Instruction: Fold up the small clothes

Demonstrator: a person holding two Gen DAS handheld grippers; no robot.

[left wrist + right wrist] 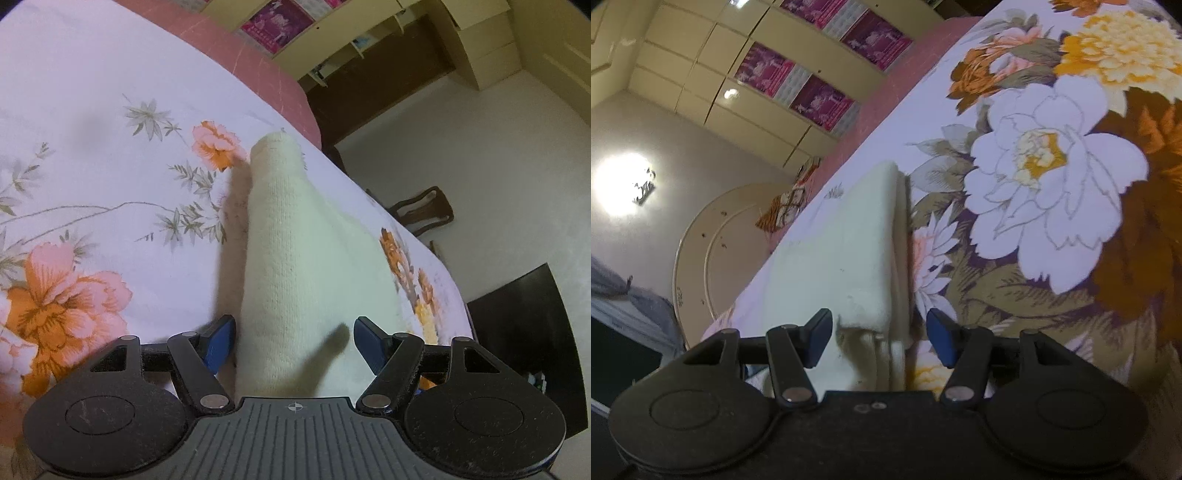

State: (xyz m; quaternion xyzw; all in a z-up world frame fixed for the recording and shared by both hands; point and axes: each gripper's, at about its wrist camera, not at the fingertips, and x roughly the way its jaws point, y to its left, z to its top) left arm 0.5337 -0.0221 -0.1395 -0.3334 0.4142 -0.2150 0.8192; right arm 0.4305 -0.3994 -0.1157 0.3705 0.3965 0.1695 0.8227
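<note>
The cream knit garment (291, 266) lies on the floral bedsheet (110, 166) near the bed's edge, and I judge everything turns on this: its long axis runs straight ahead of both tools, away from me, narrowing to a rounded tip in the left view. In the right view I see a folded edge with layers stacked (two at least). The left hand-held gripper (294, 341) straddles the near end, its blue pads apart and off the cloth. The right hand-held gripper (880, 338) stands likewise, parted around the layered edge, gripping nothing. I cannot tell which is nearer. The knit looks soft, fuzzy, finely ribbed; the sheet smooth, printed with peonies.
</note>
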